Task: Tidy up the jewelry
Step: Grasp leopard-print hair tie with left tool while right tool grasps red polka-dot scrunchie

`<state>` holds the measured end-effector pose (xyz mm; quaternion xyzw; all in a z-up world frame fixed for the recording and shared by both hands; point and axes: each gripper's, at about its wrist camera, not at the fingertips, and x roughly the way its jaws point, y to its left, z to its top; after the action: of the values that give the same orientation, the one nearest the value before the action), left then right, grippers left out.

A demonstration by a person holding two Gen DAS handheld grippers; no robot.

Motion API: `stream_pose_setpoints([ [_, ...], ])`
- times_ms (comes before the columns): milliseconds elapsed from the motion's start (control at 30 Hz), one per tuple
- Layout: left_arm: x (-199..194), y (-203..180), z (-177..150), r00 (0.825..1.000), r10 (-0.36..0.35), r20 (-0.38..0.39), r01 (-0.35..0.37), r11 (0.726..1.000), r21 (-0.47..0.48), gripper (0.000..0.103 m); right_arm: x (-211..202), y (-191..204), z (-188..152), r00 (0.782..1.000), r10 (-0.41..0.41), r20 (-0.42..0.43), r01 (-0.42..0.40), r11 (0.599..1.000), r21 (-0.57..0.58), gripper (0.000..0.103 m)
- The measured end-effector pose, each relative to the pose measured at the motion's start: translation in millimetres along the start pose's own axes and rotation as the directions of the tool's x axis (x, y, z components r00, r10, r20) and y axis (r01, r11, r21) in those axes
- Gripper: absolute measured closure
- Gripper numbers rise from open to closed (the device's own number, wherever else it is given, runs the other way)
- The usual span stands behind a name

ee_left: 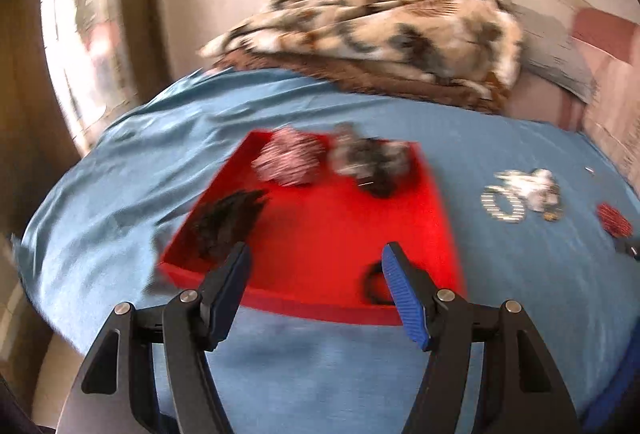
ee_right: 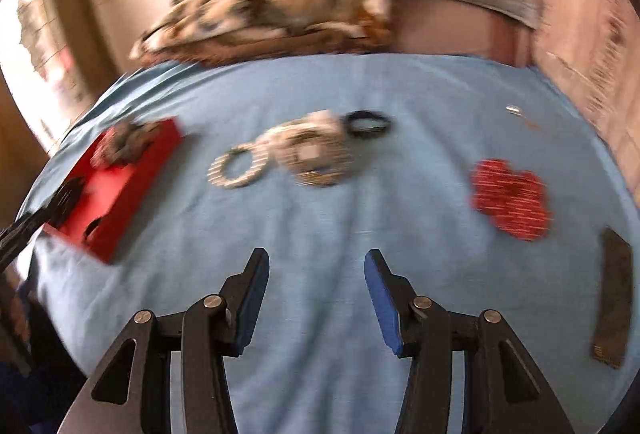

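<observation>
A red tray (ee_left: 328, 230) lies on the blue sheet; it also shows at the left of the right wrist view (ee_right: 120, 185). In it lie a red-and-white beaded piece (ee_left: 286, 159), a dark grey bundle (ee_left: 370, 161), a black feathery piece (ee_left: 226, 222) and a black ring (ee_left: 372, 284). My left gripper (ee_left: 316, 258) is open and empty over the tray's near edge. My right gripper (ee_right: 316, 262) is open and empty above bare sheet. Beyond it lie silver striped bangles (ee_right: 240, 167), a pale jewelry heap (ee_right: 316, 153), a black bangle (ee_right: 370, 123) and a red beaded piece (ee_right: 510, 199).
A patterned blanket (ee_left: 384, 33) is heaped at the back of the bed. A dark flat strip (ee_right: 614, 300) lies at the right. A small metal item (ee_right: 514, 109) lies far right. The blue sheet (ee_right: 320, 218) covers the surface.
</observation>
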<state>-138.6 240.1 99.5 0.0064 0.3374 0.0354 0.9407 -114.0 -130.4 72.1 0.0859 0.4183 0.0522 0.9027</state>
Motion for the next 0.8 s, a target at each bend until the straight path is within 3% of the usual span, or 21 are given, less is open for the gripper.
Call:
stream_pose_setpoints([
  [133, -10.0, -49.2, 21.8, 0.993, -0.12, -0.008, 0.12, 0.989, 0.082, 0.037, -10.2, -42.2, 4.4, 0.998, -0.044, 0.04, 0.04, 0.995, 0.096, 0.046],
  [333, 6.4, -127.0, 52.7, 0.957, -0.278, -0.083, 0.287, 0.948, 0.134, 0.037, -11.6, -95.0, 6.8, 0.995, -0.077, 0.058, 0.059, 0.963, 0.263, 0.045],
  [567, 50.0, -214.6, 69.7, 0.929, -0.33, -0.166, 0.36, 0.91, 0.207, 0.037, 11.4, -135.4, 16.5, 0.991, -0.135, 0.003, 0.125, 0.926, 0.357, 0.045],
  [800, 103.8, -277.6, 60.8, 0.916, -0.308, -0.257, 0.38, 0.872, 0.31, 0.043, 29.8, -163.9, 24.7, 0.987, -0.161, -0.02, 0.155, 0.897, 0.414, 0.045],
])
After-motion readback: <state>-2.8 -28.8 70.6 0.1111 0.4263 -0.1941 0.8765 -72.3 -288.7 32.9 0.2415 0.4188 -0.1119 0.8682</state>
